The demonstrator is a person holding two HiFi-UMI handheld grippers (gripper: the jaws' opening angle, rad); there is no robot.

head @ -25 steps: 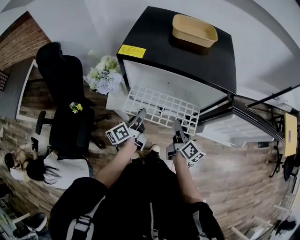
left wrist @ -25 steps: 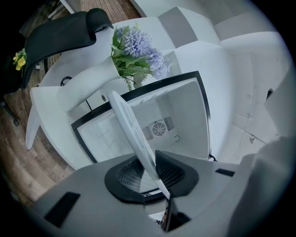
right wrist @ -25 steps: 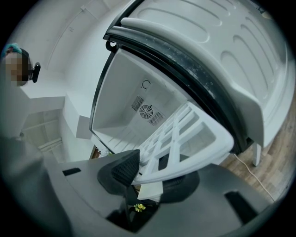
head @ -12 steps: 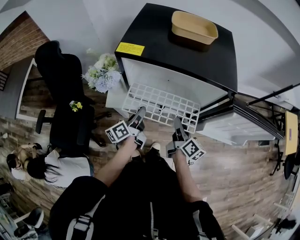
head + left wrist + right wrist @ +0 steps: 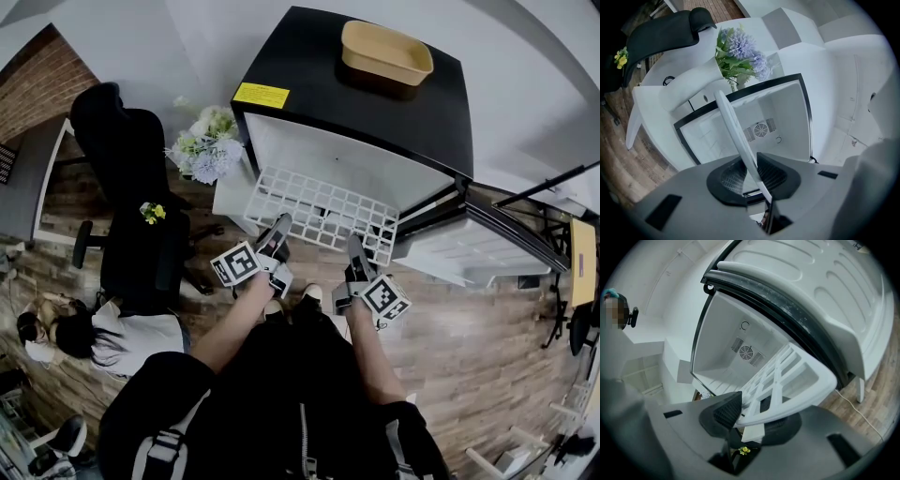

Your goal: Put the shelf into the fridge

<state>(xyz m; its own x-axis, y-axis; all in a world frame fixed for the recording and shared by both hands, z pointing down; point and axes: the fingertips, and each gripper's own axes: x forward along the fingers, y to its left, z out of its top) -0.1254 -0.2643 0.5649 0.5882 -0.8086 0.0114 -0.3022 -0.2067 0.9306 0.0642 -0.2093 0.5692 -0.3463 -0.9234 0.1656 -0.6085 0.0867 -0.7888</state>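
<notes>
Now I held the white shelf [image 5: 323, 211] by its near edge, one side in each hand, in front of the open fridge [image 5: 375, 103]. My left tongs [image 5: 749, 164] were clamped on it, and from their view the shelf ran edge-on between the pads toward the white inside of the fridge. My right tongs [image 5: 752, 413] gripped the other near corner. Their jaws had just opened a little, but the pads were on the shelf, one on each face. The far edge of the shelf was at the mouth of the fridge; I could not tell whether it was already inside. A round fan grille [image 5: 746, 352] showed on the back wall. The door [image 5: 487, 248] stood open to the right. A tan tray [image 5: 386, 58] sat on top of the fridge. To the left were flowers [image 5: 206, 148] and a black chair [image 5: 131, 187].
</notes>
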